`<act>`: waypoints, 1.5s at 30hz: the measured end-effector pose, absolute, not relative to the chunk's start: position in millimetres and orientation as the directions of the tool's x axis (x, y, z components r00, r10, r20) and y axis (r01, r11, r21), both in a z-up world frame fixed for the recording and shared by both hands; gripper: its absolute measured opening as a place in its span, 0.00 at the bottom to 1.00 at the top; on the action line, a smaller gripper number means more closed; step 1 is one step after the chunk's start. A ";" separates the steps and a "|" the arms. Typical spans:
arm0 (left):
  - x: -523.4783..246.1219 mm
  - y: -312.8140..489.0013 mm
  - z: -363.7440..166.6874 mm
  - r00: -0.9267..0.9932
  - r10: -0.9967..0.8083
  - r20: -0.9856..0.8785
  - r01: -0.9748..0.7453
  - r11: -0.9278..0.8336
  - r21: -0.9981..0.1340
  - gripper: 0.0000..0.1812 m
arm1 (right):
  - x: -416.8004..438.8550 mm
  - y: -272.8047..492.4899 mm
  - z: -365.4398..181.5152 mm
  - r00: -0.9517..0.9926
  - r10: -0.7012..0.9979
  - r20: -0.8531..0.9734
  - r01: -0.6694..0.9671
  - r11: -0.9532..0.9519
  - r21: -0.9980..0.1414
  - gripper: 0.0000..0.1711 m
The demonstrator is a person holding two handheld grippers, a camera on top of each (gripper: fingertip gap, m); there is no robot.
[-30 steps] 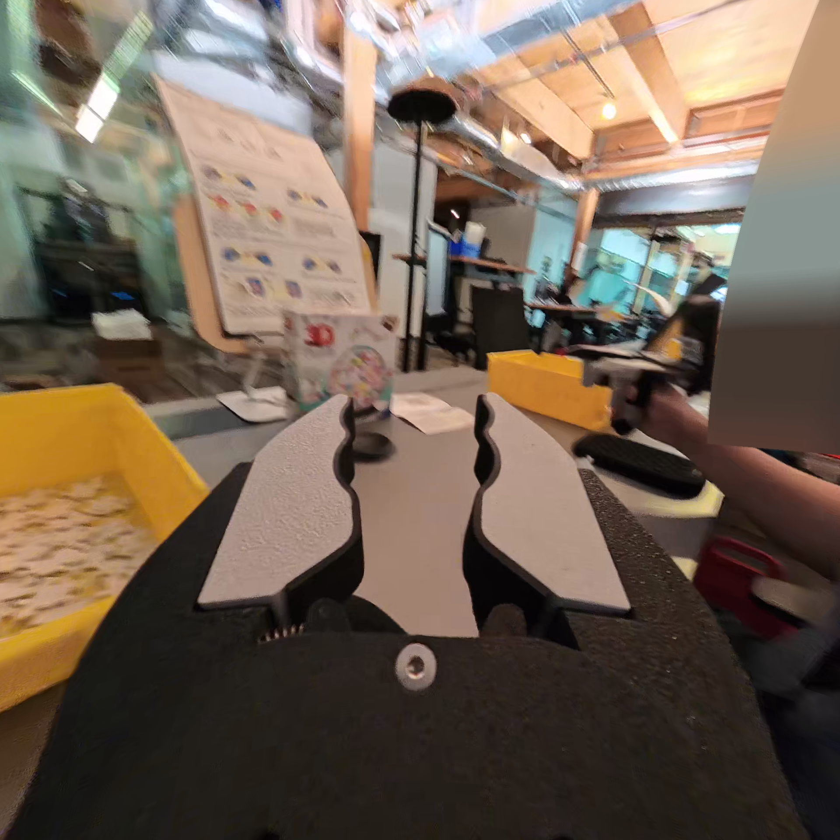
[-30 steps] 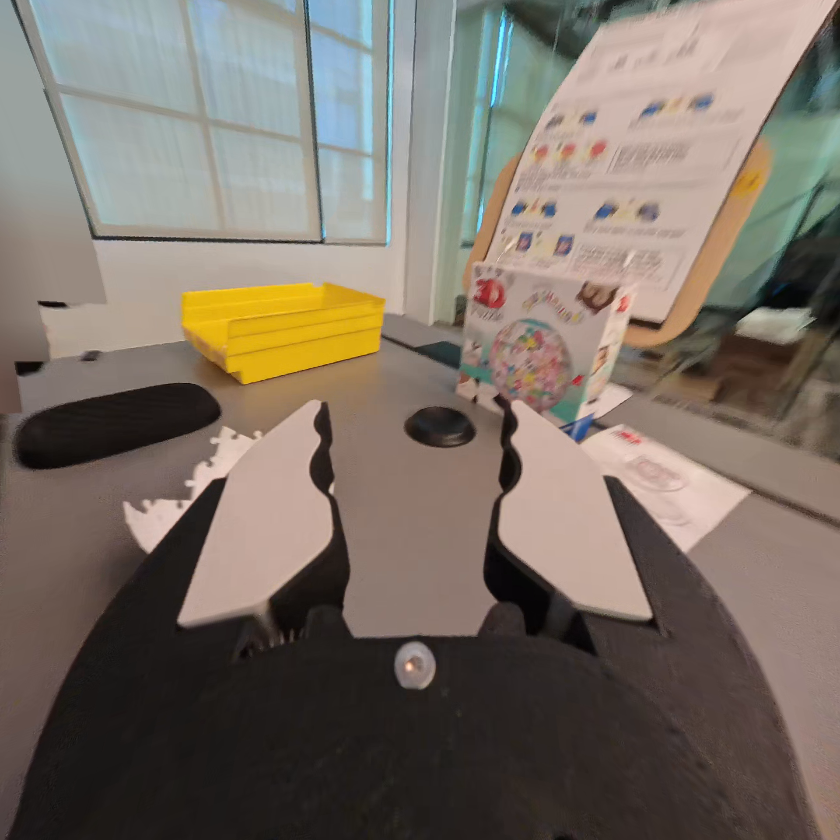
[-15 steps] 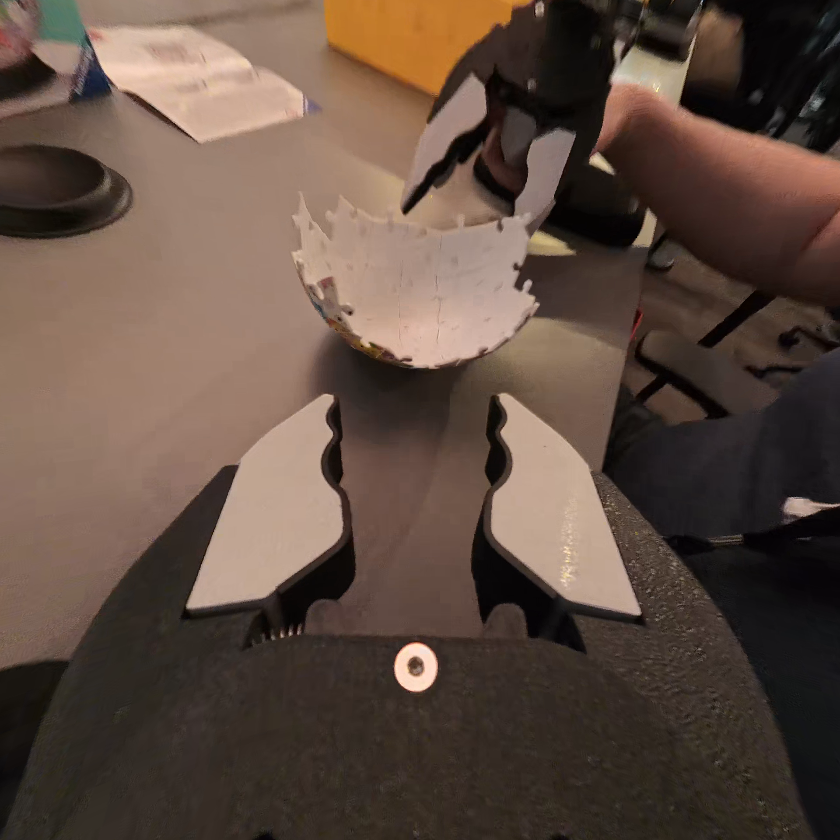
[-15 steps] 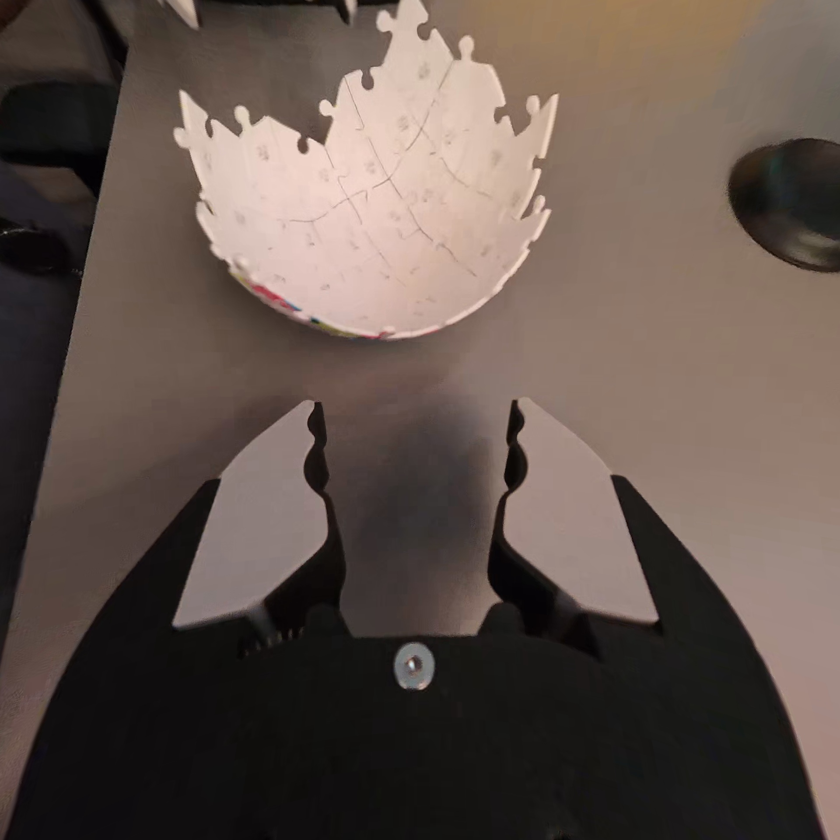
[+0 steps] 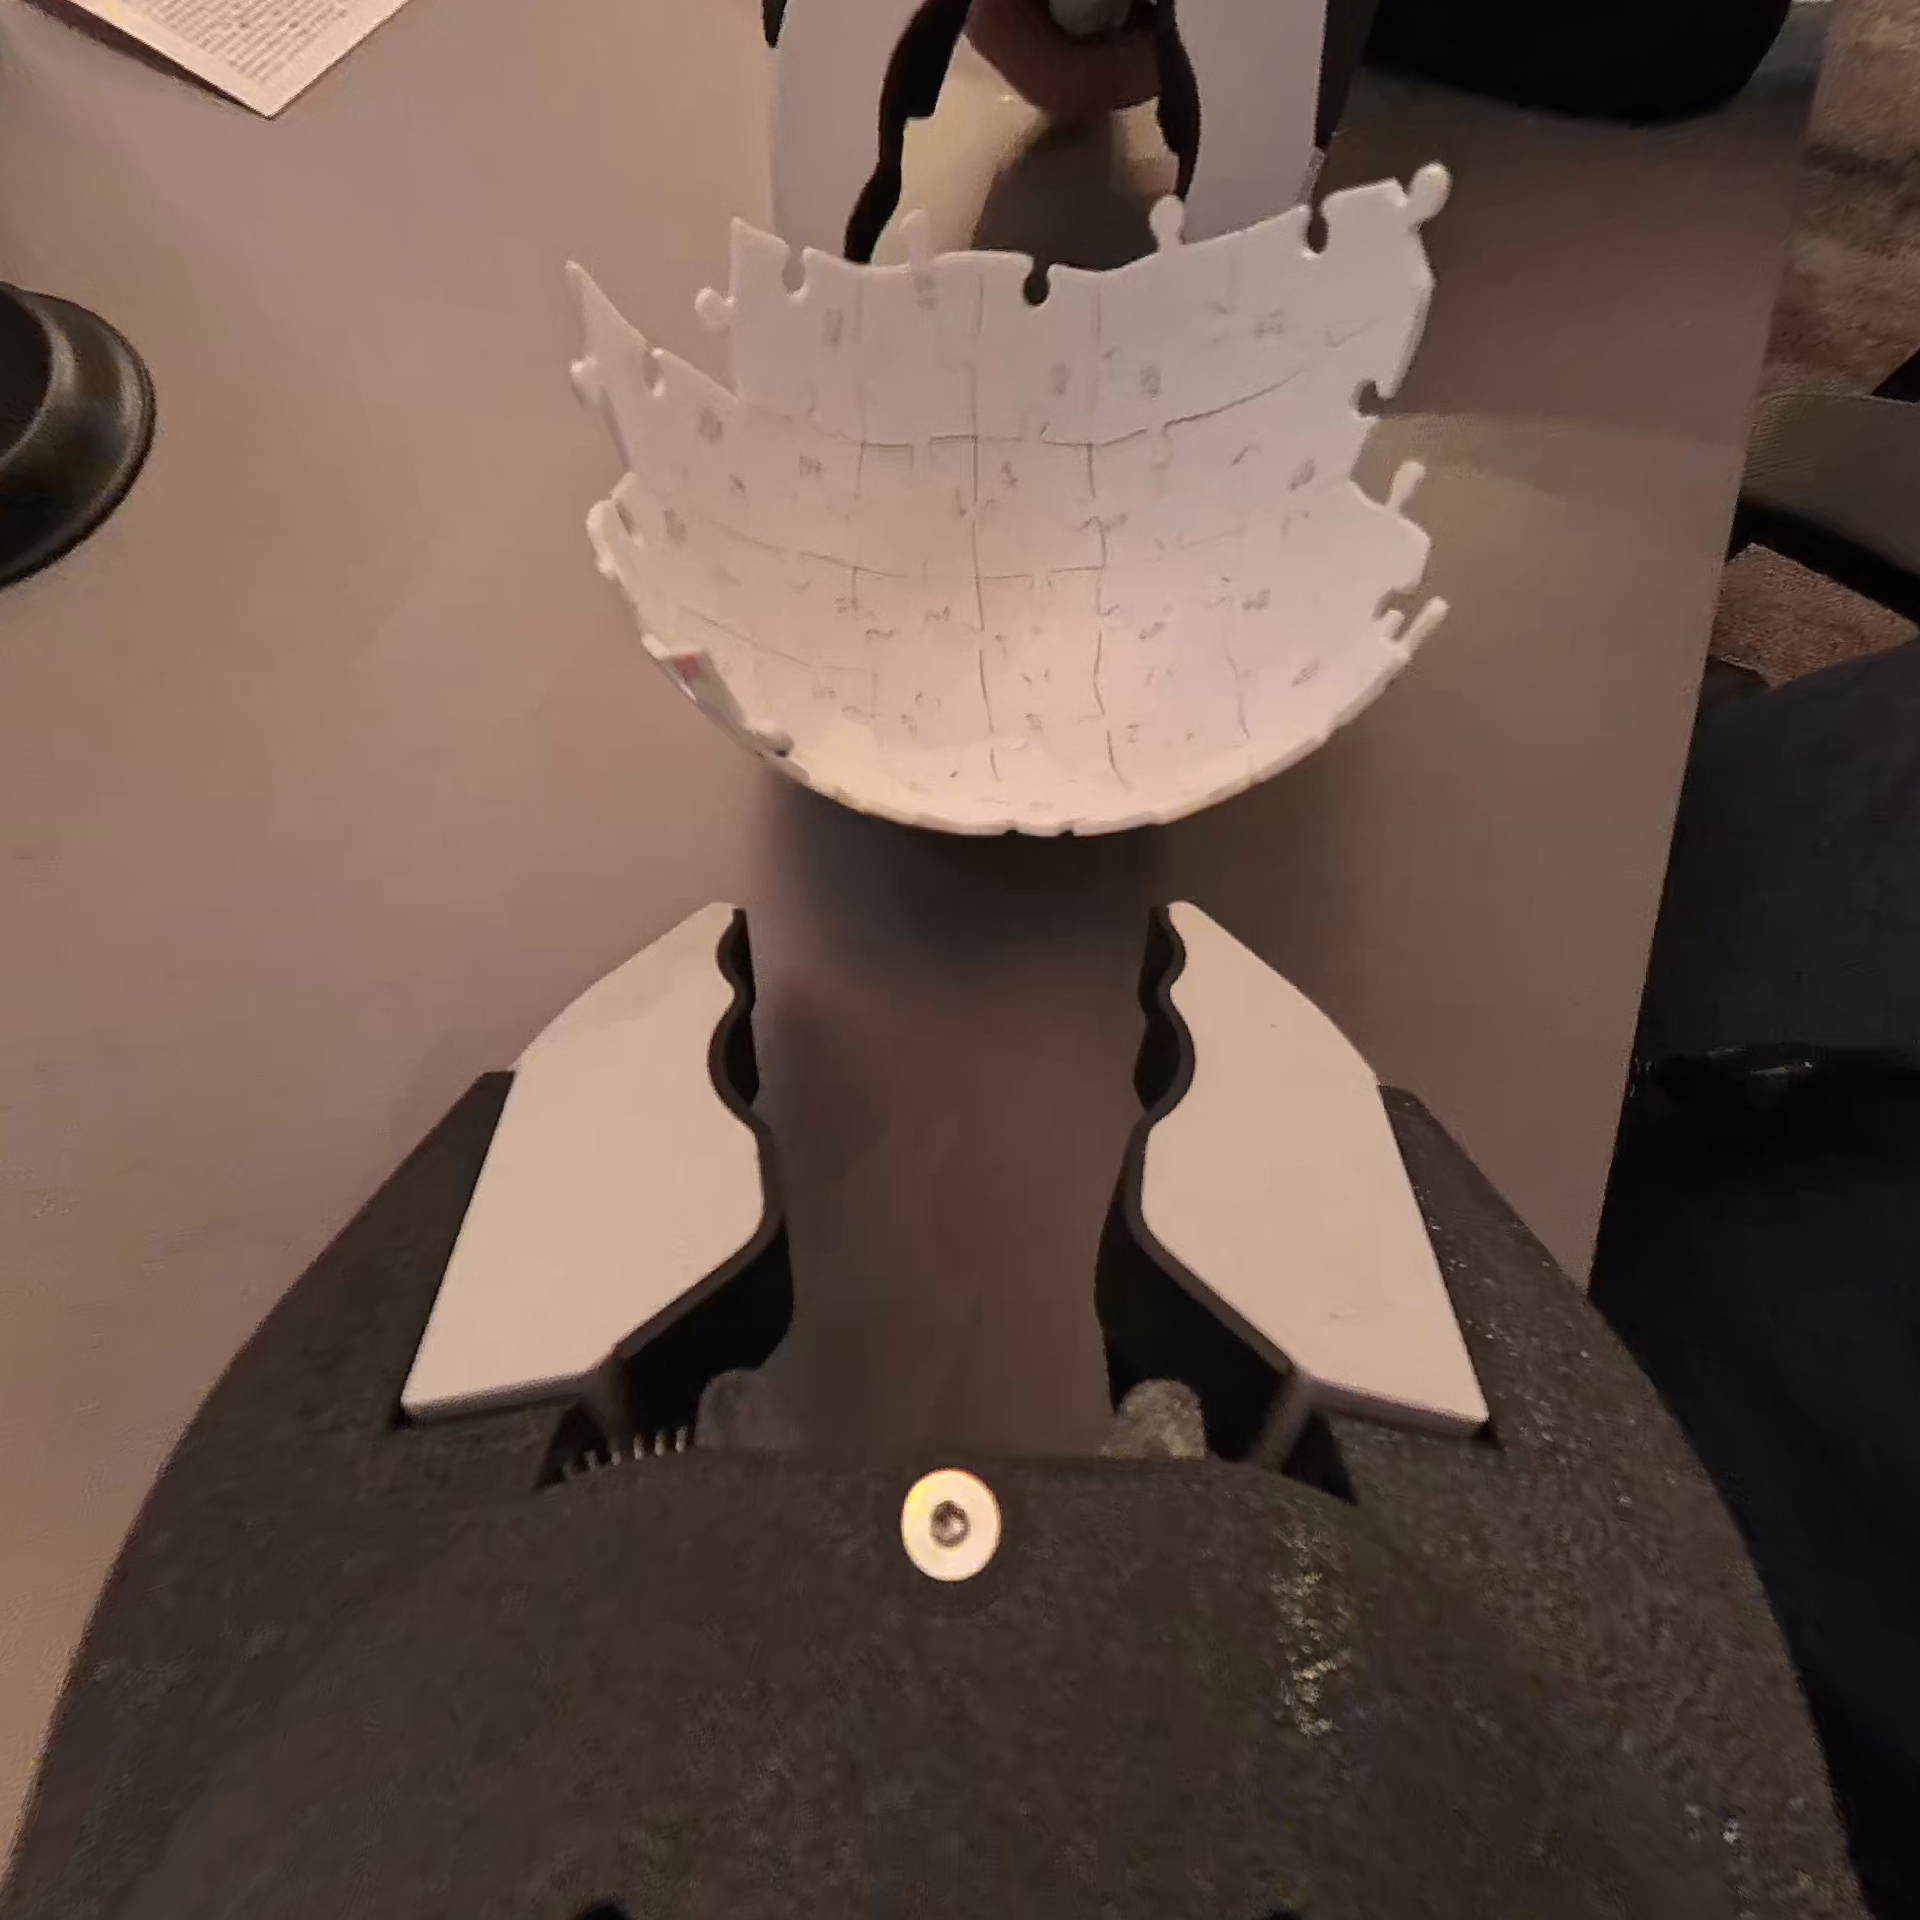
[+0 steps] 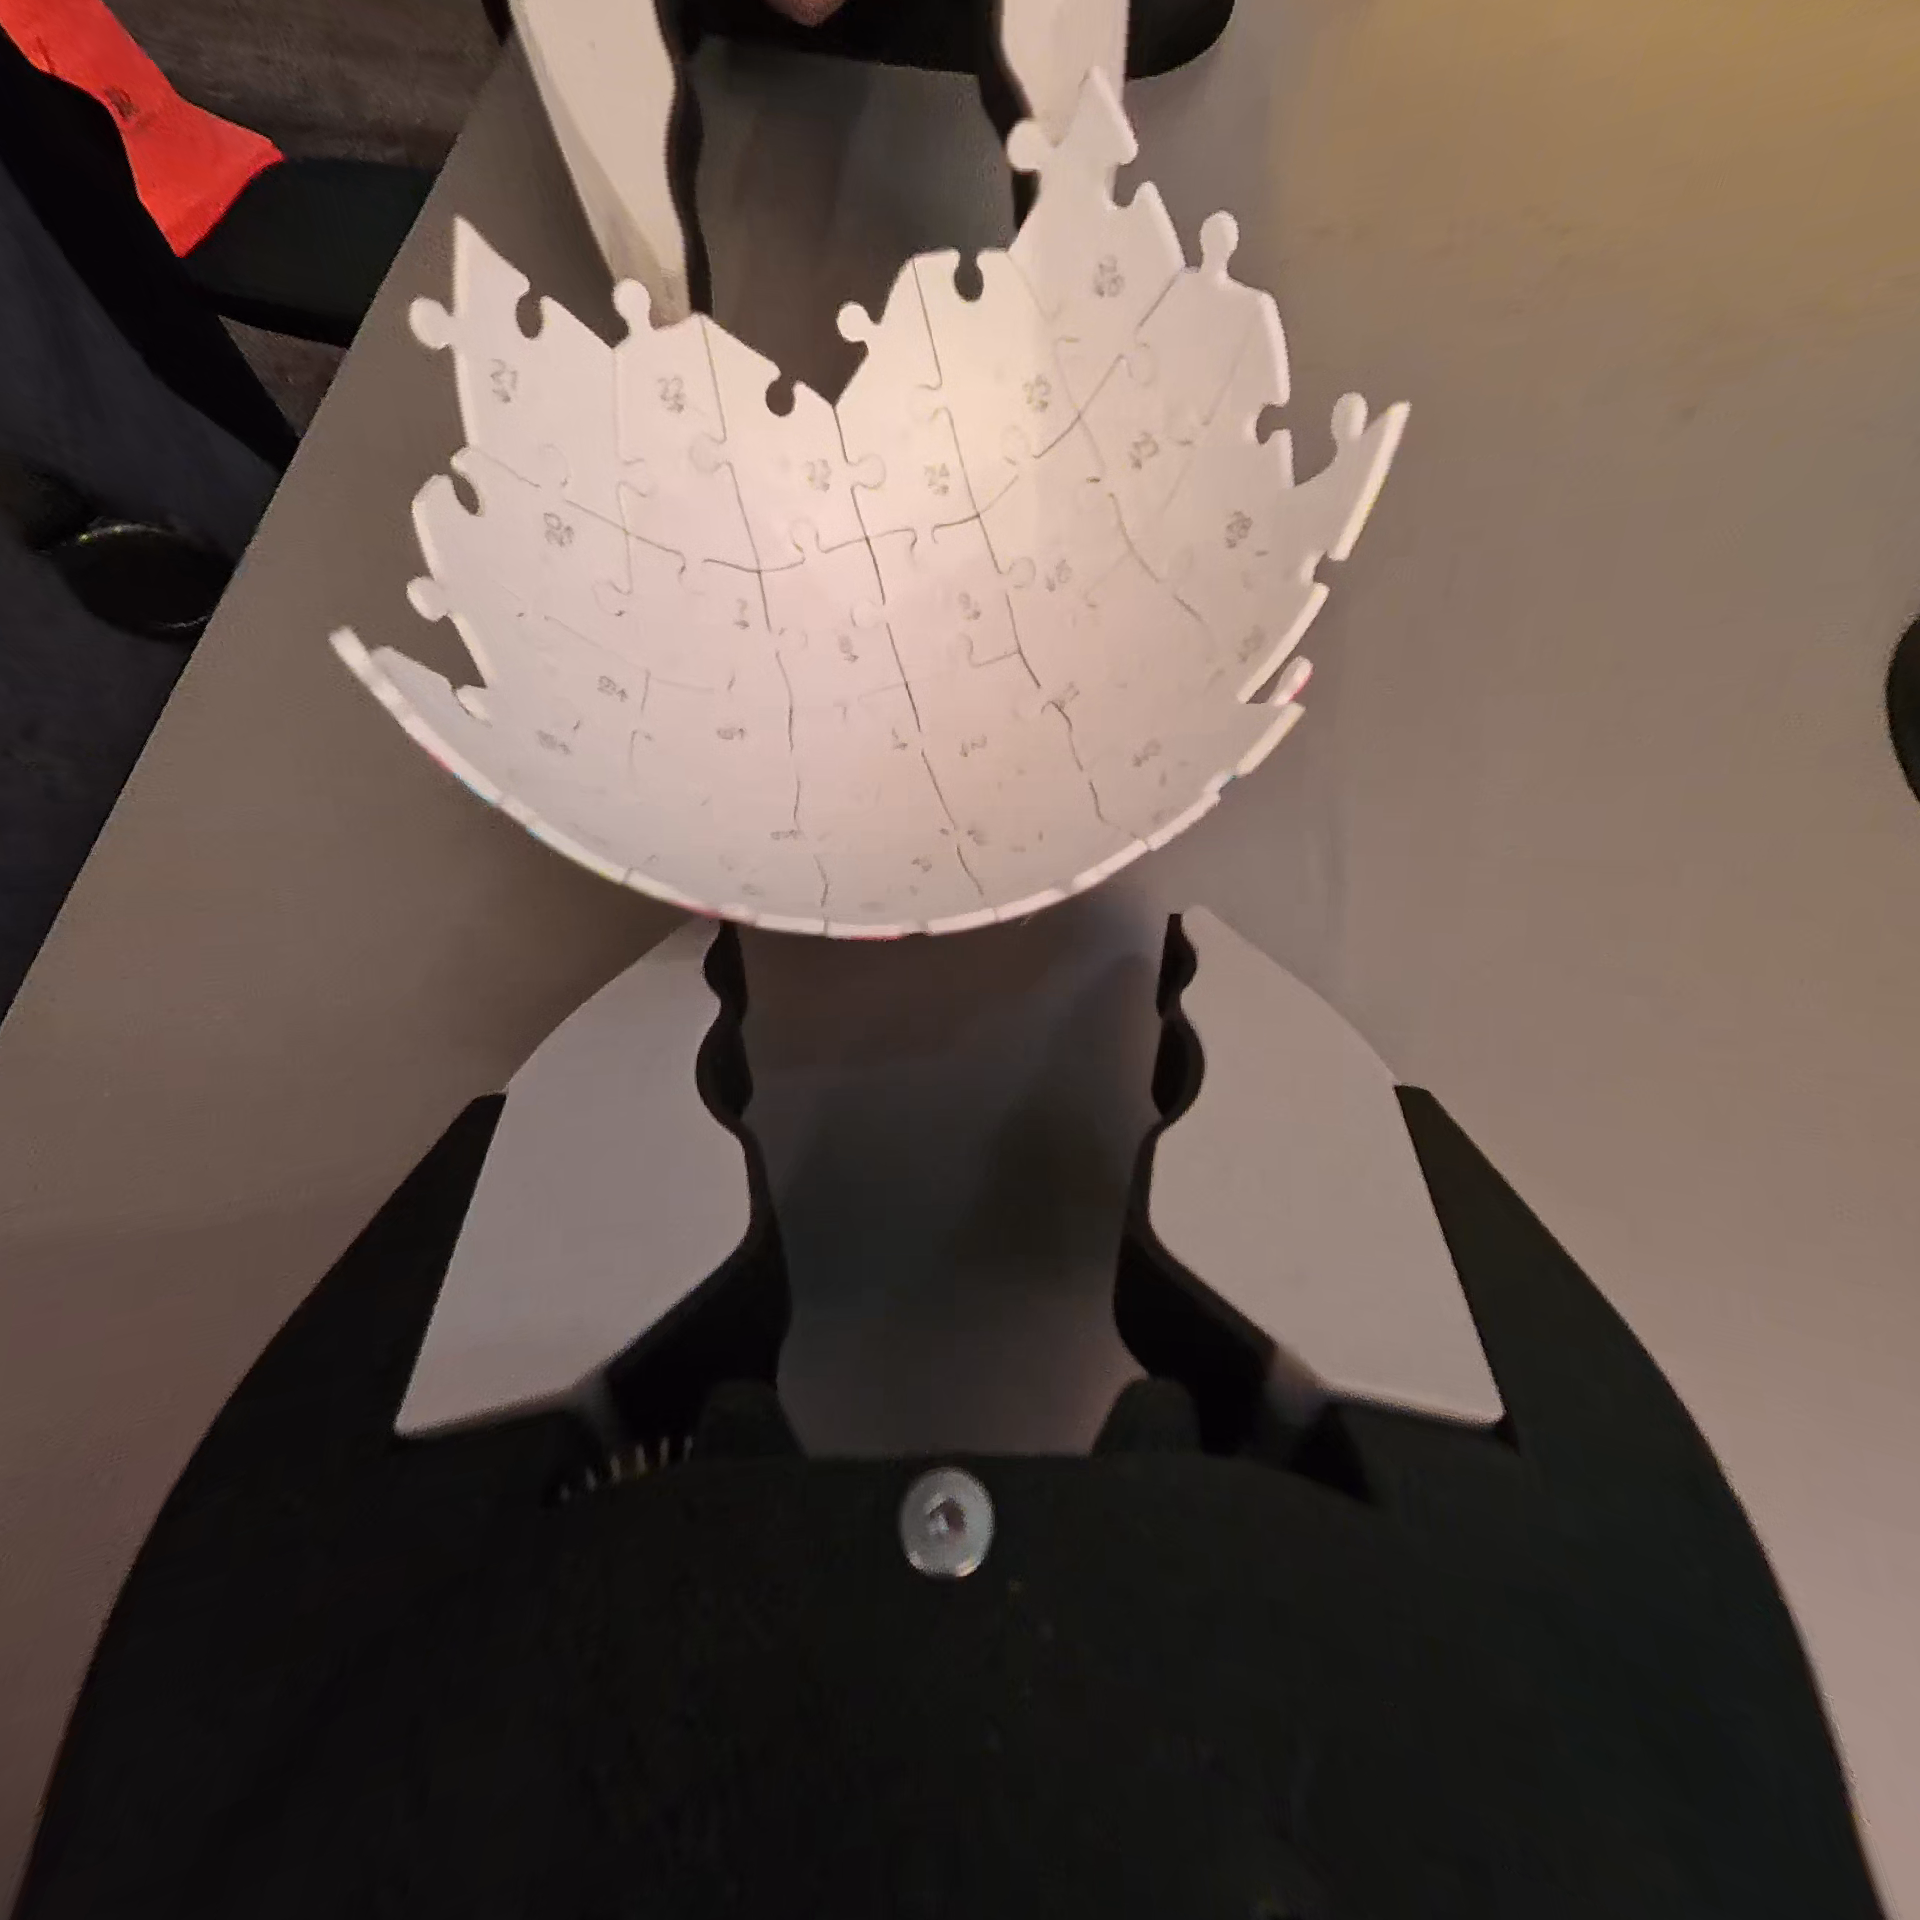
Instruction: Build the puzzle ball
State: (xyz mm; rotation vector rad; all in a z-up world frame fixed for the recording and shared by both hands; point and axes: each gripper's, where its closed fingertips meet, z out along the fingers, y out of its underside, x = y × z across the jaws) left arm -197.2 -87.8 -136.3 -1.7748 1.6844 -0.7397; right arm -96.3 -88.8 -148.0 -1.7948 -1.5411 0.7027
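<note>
A part-built puzzle ball (image 5: 997,540) sits on the grey table (image 5: 312,727) as an open white bowl of joined pieces with a jagged rim; a sliver of coloured outside shows at its left. My left gripper (image 5: 945,914) is open and empty, its tips just short of the bowl's near side. My right gripper (image 6: 945,935) is open and empty, its tips almost at the bowl (image 6: 852,623) from the opposite side. Each gripper shows beyond the bowl in the other view, the right one (image 5: 1029,208) and the left one (image 6: 831,177), both open.
A black round grommet (image 5: 52,436) is set in the table left of the bowl and shows at the right in the right wrist view (image 6: 1907,707). A printed sheet (image 5: 239,42) lies at the far left. The table edge (image 5: 1714,623) runs close by the bowl, with a person's dark-clothed leg (image 5: 1787,1039) and a red item (image 6: 135,156) beyond it. There is about 12 cm between the tips of the two grippers.
Both grippers have tipped down from looking across the room to looking at the bowl, then closed in on it from opposite sides. Both stayed open. The bowl has not moved.
</note>
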 end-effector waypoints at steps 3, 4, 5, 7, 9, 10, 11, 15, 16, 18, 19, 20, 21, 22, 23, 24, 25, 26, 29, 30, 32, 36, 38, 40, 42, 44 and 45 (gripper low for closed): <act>-197.8 -82.6 -137.5 0.070 -0.998 -0.011 -0.694 -0.040 -0.719 0.40 | -97.3 -89.5 -149.9 0.160 0.987 0.022 0.630 -0.085 -0.772 0.45; -198.3 -81.3 -138.9 0.072 -0.997 -0.022 -0.702 -0.035 -0.711 0.40 | -97.7 -89.4 -150.2 0.158 0.987 0.027 0.633 -0.080 -0.770 0.45; -198.2 -80.6 -140.1 0.075 -0.997 -0.032 -0.707 -0.031 -0.706 0.40 | -98.6 -89.3 -149.5 0.157 0.987 0.031 0.630 -0.076 -0.773 0.45; -197.3 -80.3 -142.0 0.079 -0.996 -0.043 -0.711 -0.026 -0.703 0.40 | -100.8 -89.7 -148.5 0.157 0.987 0.021 0.626 -0.083 -0.776 0.45; -197.0 -79.8 -144.6 0.087 -0.995 -0.049 -0.717 -0.029 -0.696 0.40 | -102.4 -89.8 -148.6 0.155 0.988 0.023 0.627 -0.081 -0.775 0.45; -197.2 -79.8 -146.4 0.090 -0.995 -0.049 -0.723 -0.032 -0.691 0.40 | -102.9 -90.0 -149.3 0.153 0.988 0.023 0.629 -0.080 -0.773 0.45; -197.3 -78.8 -148.0 0.098 -0.994 -0.052 -0.726 -0.036 -0.686 0.40 | -103.0 -90.2 -150.3 0.152 0.988 0.023 0.635 -0.080 -0.769 0.46; -197.5 -76.7 -152.7 0.107 -0.993 -0.058 -0.737 -0.040 -0.675 0.40 | -103.8 -90.3 -150.9 0.147 0.989 0.022 0.639 -0.077 -0.765 0.45; -197.0 -77.1 -153.0 0.105 -0.993 -0.055 -0.736 -0.041 -0.675 0.40 | -103.8 -90.3 -151.0 0.146 0.989 0.021 0.639 -0.078 -0.765 0.45; -196.4 -77.1 -153.8 0.104 -0.993 -0.053 -0.739 -0.041 -0.673 0.41 | -104.2 -90.6 -150.4 0.144 0.989 0.021 0.637 -0.076 -0.767 0.45; -196.0 -77.1 -154.1 0.101 -0.993 -0.055 -0.740 -0.038 -0.671 0.41 | -104.4 -90.9 -150.4 0.143 0.989 0.022 0.637 -0.075 -0.768 0.45; -195.4 -77.0 -154.1 0.099 -0.994 -0.056 -0.739 -0.036 -0.672 0.42 | -104.4 -91.0 -150.5 0.142 0.990 0.024 0.638 -0.073 -0.767 0.45; -194.5 -77.1 -154.0 0.096 -0.994 -0.053 -0.736 -0.035 -0.676 0.42 | -104.5 -91.2 -150.9 0.141 0.990 0.025 0.640 -0.072 -0.765 0.45; -193.8 -77.2 -154.1 0.095 -0.994 -0.047 -0.734 -0.038 -0.678 0.42 | -104.5 -91.6 -151.0 0.139 0.990 0.024 0.641 -0.072 -0.764 0.45; -193.1 -77.7 -154.5 0.094 -0.995 -0.037 -0.732 -0.044 -0.680 0.42 | -104.8 -91.7 -151.1 0.139 0.990 0.024 0.641 -0.072 -0.764 0.44; -192.5 -78.3 -155.0 0.091 -0.995 -0.027 -0.731 -0.048 -0.681 0.42 | -105.0 -92.0 -150.9 0.139 0.990 0.023 0.641 -0.072 -0.764 0.44; -191.7 -78.8 -155.2 0.087 -0.996 -0.021 -0.730 -0.049 -0.682 0.42 | -105.1 -92.1 -150.8 0.140 0.990 0.024 0.640 -0.071 -0.765 0.44; -191.1 -79.2 -155.6 0.081 -0.997 -0.018 -0.729 -0.047 -0.683 0.42 | -105.2 -92.0 -150.6 0.141 0.990 0.026 0.640 -0.071 -0.765 0.44; -188.5 -80.5 -156.4 0.067 -0.998 -0.011 -0.725 -0.041 -0.687 0.43 | -104.9 -91.6 -150.0 0.149 0.989 0.027 0.639 -0.075 -0.766 0.44; -187.2 -81.2 -156.5 0.063 -0.998 -0.003 -0.723 -0.044 -0.690 0.43 | -104.6 -91.2 -149.8 0.153 0.988 0.027 0.638 -0.078 -0.766 0.44; -183.9 -82.5 -156.4 0.056 -0.998 0.016 -0.715 -0.051 -0.697 0.43 | -104.0 -90.3 -149.0 0.161 0.987 0.026 0.635 -0.084 -0.768 0.43; -178.3 -84.4 -154.1 0.048 -0.998 0.050 -0.704 -0.069 -0.707 0.41 | -103.3 -88.2 -146.8 0.172 0.985 0.014 0.625 -0.098 -0.774 0.41; -175.6 -85.2 -150.5 0.042 -0.997 0.061 -0.690 -0.073 -0.720 0.40 | -101.8 -86.9 -146.5 0.174 0.985 0.016 0.628 -0.098 -0.772 0.41; -173.6 -85.7 -147.9 0.033 -0.997 0.068 -0.681 -0.072 -0.729 0.40 | -100.6 -86.5 -145.3 0.172 0.985 0.013 0.625 -0.099 -0.774 0.41; -172.0 -86.2 -147.2 0.022 -0.997 0.075 -0.679 -0.071 -0.731 0.40 | -99.7 -85.5 -143.2 0.173 0.985 0.008 0.615 -0.102 -0.782 0.40; -169.8 -86.1 -146.3 0.005 -0.998 0.067 -0.673 -0.053 -0.737 0.40 | -98.5 -84.6 -141.8 0.172 0.985 0.000 0.608 -0.106 -0.787 0.40; -168.7 -86.2 -146.1 -0.004 -0.998 0.065 -0.672 -0.045 -0.739 0.40 | -97.9 -84.3 -141.8 0.169 0.986 -0.005 0.607 -0.108 -0.787 0.40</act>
